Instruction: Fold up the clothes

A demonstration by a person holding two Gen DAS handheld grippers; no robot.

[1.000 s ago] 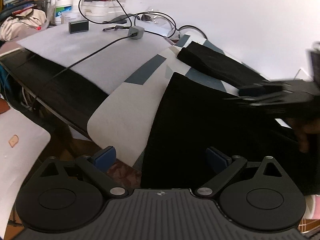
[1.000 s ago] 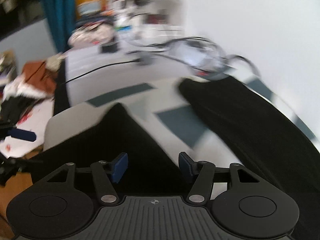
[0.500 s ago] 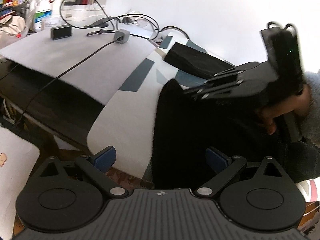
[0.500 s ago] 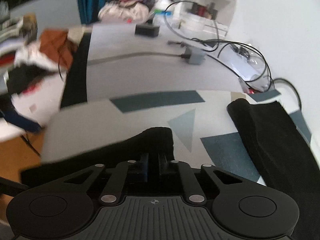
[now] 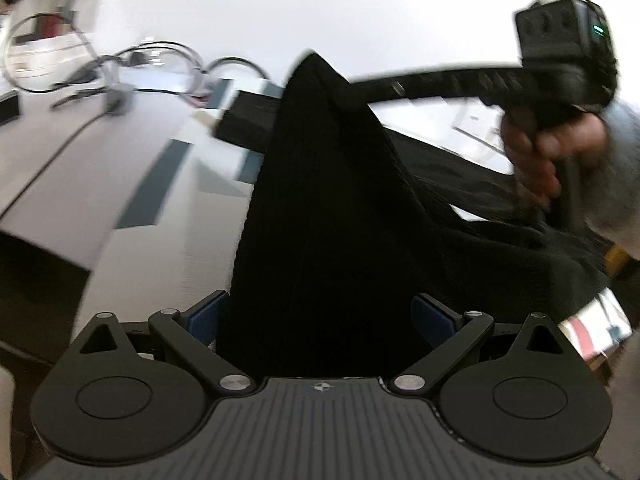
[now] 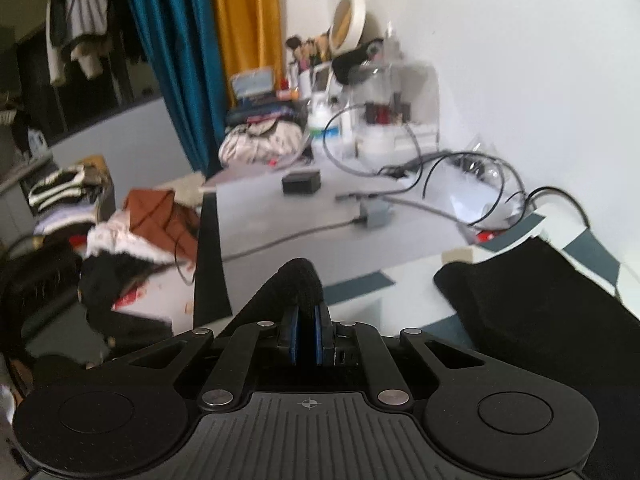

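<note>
- A corner of the black knitted garment (image 6: 298, 280) is pinched by the right hand-held gripper (image 6: 306, 334) and raised, presumably for folding over.
- The left hand-held gripper (image 5: 320, 316) is held spread wide around the cloth, gripping nothing.

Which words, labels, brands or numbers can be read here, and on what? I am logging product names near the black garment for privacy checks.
No text can be read in either view.
White plastic tub with a blue-green label: print too blurred to read.
Red and white printed sheet under the black knitted garment: too blurred.
Small black box on the grey table cover: no marking visible.
</note>
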